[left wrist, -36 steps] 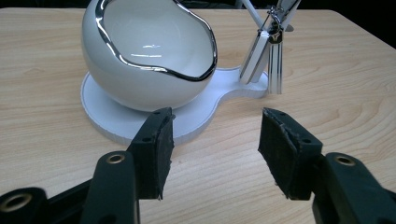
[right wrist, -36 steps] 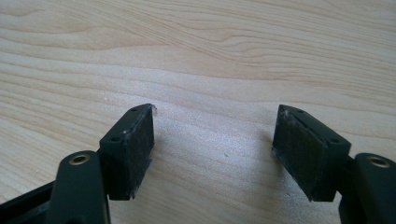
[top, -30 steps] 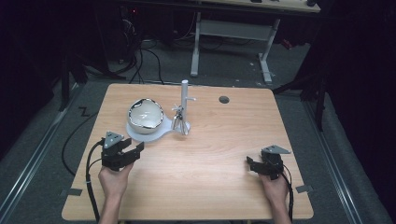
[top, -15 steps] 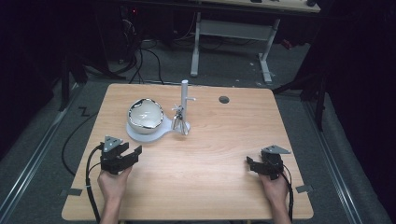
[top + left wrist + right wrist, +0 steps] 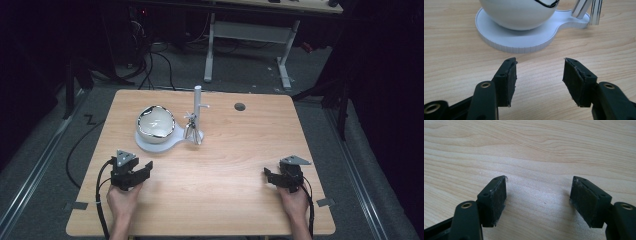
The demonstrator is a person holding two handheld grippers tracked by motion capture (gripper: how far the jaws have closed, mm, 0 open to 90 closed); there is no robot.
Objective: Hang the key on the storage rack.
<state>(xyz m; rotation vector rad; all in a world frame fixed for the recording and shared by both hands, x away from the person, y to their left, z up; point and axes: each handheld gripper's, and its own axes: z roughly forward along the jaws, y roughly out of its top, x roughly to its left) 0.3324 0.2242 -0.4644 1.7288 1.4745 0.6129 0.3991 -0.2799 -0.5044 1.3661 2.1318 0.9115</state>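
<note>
A wooden table [image 5: 220, 200] lies under both grippers, and ahead of the left gripper's [image 5: 539, 75] spread fingers [image 5: 507, 80] a flat white base [image 5: 506, 40] rests on the wood, clear of the fingertips. On that base sits a white bowl [image 5: 519, 12] with a dark rim, and at its narrow end, beyond the right-hand finger, rises a white post [image 5: 197, 107]. The right gripper [image 5: 539, 197] also has its fingers [image 5: 496, 200] spread, with bare wood between them.
</note>
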